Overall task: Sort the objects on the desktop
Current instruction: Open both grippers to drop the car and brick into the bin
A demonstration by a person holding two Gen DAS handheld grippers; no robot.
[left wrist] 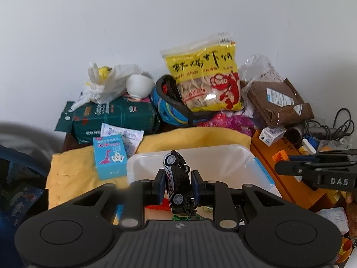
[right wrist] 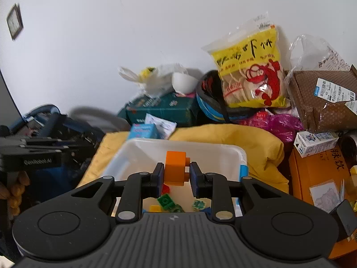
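Over bin [left wrist: 245, 154]: left gripper [left wrist: 178, 184] clamps car [left wrist: 178, 185], nose up; right gripper [right wrist: 174, 175] clamps orange block [right wrist: 175, 169]; bin floor directly beneath both.

The left claw [left wrist: 178, 186] is black plastic, with a ribbed grey base, two big round discs on its sides and small silver screws at the arm joints. Its two fingers [left wrist: 161, 182] are flat black blocks with dark blue pads. The right claw [right wrist: 176, 176] looks the same, with dark blue pads [right wrist: 194, 178] and silver screws, and seen from the side it is a long black bar with white letters on it.
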